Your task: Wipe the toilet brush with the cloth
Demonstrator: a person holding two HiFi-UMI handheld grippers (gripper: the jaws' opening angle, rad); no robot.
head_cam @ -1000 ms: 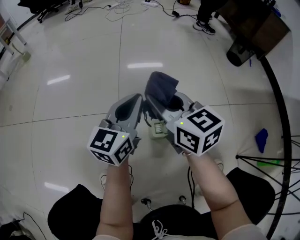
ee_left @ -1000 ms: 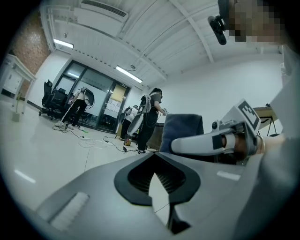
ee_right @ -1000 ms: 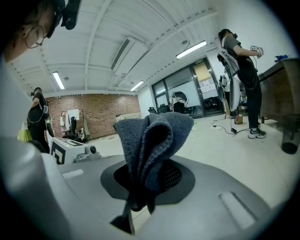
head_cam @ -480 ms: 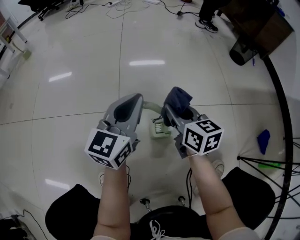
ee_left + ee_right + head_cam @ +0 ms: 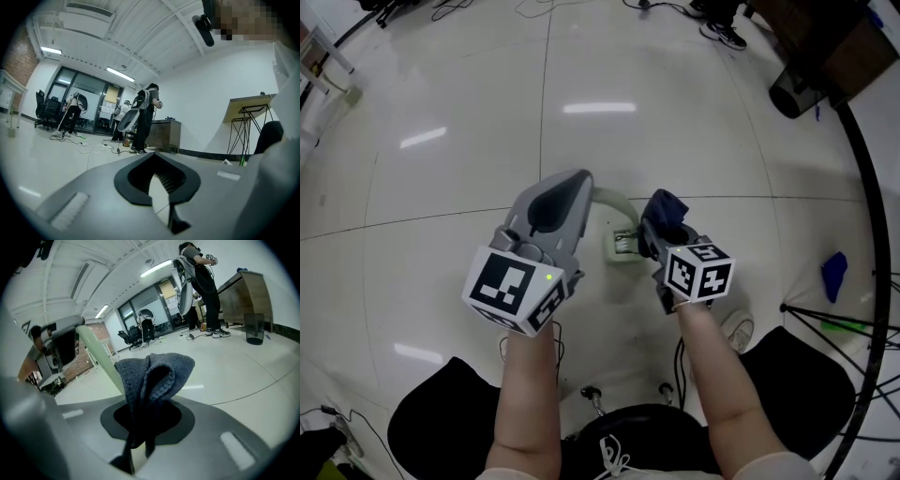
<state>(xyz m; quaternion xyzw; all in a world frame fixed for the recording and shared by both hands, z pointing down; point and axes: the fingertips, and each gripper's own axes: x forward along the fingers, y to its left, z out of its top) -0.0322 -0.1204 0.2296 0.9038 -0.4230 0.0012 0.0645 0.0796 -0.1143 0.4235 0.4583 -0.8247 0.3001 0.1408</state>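
Now the left gripper [image 5: 570, 190] is closed on the curved handle [image 5: 613, 198] of a pale green plastic toilet brush [image 5: 620, 247]. It holds the brush up over the glossy white tiled floor [image 5: 469, 112], with the pale bristled head hanging low between the two grippers. The right gripper view confirms this grip: the handle runs down from the left gripper's closed jaws and passes behind the cloth.

The right gripper [image 5: 659, 234] is clamped on a dark blue-grey knitted cloth [image 5: 667, 206], which stands up from its jaws in a bunched fold. The cloth sits just beside the handle, on the handle's right, and its left edge overlaps the handle in the right gripper view. Whether the two actually touch cannot be told.

Judging from this, both things are in hand and brought together, so the picking up is done. The wiping itself looks barely begun or about to begin. Nothing shows which stretch of the handle has been wiped, and the head looks well clear of the cloth. Passes along the handle, and perhaps the head, are probably still left.
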